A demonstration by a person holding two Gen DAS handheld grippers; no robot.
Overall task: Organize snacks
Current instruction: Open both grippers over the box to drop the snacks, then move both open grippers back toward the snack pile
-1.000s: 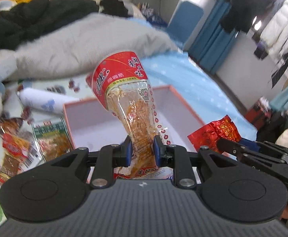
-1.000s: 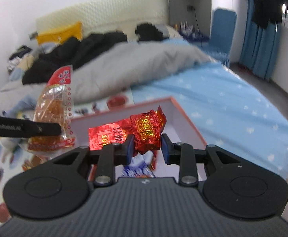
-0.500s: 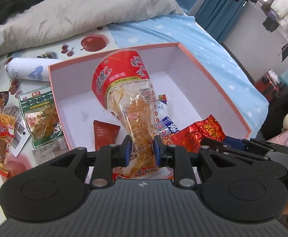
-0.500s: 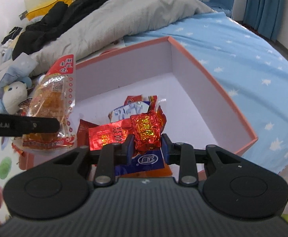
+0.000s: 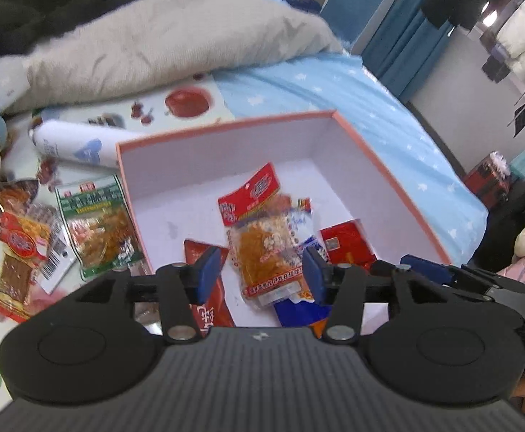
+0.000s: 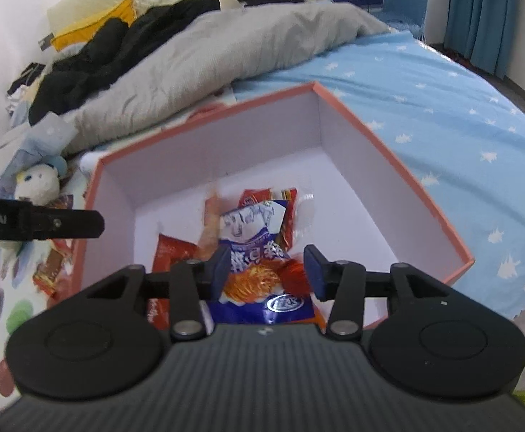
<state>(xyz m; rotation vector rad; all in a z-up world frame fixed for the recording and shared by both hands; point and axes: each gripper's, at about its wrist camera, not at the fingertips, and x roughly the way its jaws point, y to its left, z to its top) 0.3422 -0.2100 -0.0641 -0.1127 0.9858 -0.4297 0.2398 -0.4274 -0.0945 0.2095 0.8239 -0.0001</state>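
Clear-plastic, red-topped packet of orange snack (image 5: pixel 262 241) lies in the pink-rimmed white cardboard box (image 5: pixel 381 176), between and beyond the opening jaws of the left hand-held gripper (image 5: pixel 260 276), untouched; its long axis runs away from the camera, red header at the far end; the right hand-held gripper (image 6: pixel 268 265) is opening too, pads clear of a blurred red foil packet (image 6: pixel 293 271) over a blue-and-white bag (image 6: pixel 255 248); only the left view shows a green-labelled packet (image 5: pixel 97 226) outside the box on the bed.

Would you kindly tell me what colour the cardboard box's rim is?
Salmon-orange; the cardboard box's rim shows best in the right wrist view.
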